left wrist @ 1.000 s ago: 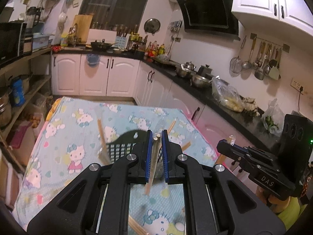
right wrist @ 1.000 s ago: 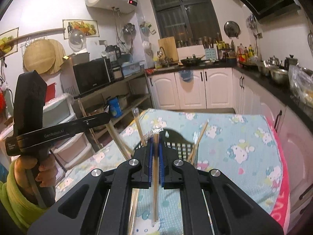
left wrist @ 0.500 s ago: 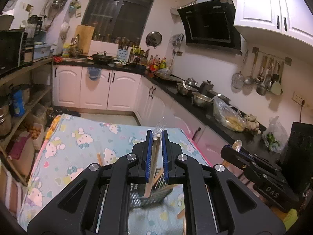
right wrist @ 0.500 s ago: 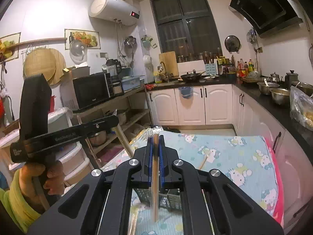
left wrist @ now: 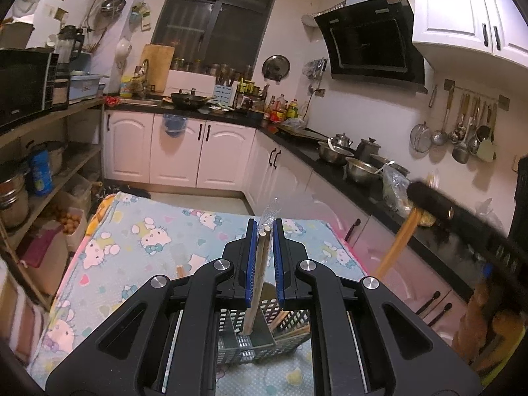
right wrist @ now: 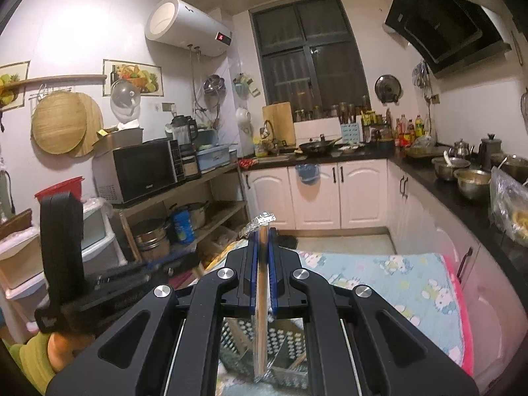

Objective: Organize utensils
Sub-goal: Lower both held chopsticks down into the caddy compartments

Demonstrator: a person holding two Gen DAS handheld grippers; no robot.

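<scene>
My left gripper (left wrist: 263,231) is shut on a pair of wrapped wooden chopsticks (left wrist: 259,270) that hangs upright, its lower end inside a black perforated utensil basket (left wrist: 264,336) on the table. Other chopsticks (left wrist: 290,323) lean in the basket's right compartment. My right gripper (right wrist: 263,236) is shut on another wrapped pair of chopsticks (right wrist: 260,316), held upright over the same basket (right wrist: 280,343). In the left wrist view the right gripper's body (left wrist: 462,217) shows blurred at the right with its chopsticks (left wrist: 397,244).
The table carries a light blue cartoon-cat cloth (left wrist: 132,237) with a pink edge (right wrist: 458,310). A black counter (left wrist: 336,165) with steel bowls runs along the right. Open shelves (right wrist: 184,198) with a microwave and pots stand at the left. A person's hand (right wrist: 62,346) holds the left gripper.
Both grippers have risen and tipped upward with their chopsticks. The basket has slid from the middle of each view down to the bottom, under the fingers.
</scene>
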